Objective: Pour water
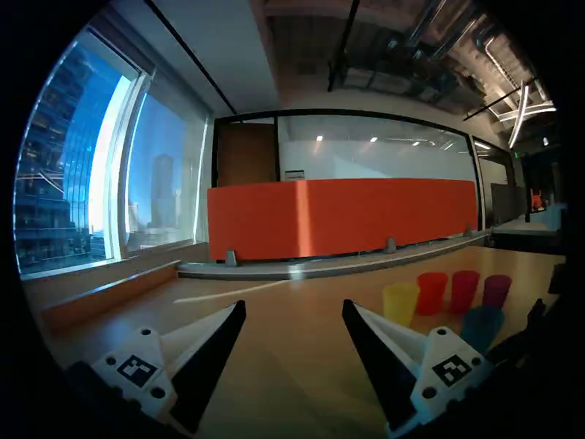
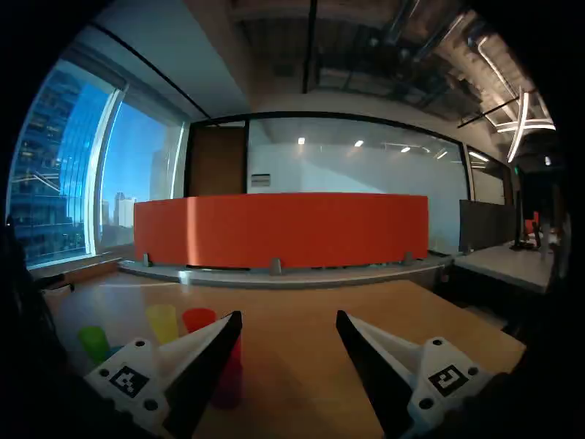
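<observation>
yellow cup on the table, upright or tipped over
Upright: the yellow cup stands on its narrow base on the table, wider end up.

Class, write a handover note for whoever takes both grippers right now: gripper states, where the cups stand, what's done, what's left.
Left gripper: open, empty, over the table.
Right gripper: open, empty.
Cups: yellow cup, red cup and blue cup stand upright in a cluster on the table, with others beside them.
Done: nothing visible; no cup is held.
Left: grasp a cup and pour. Contents cannot be told.
</observation>
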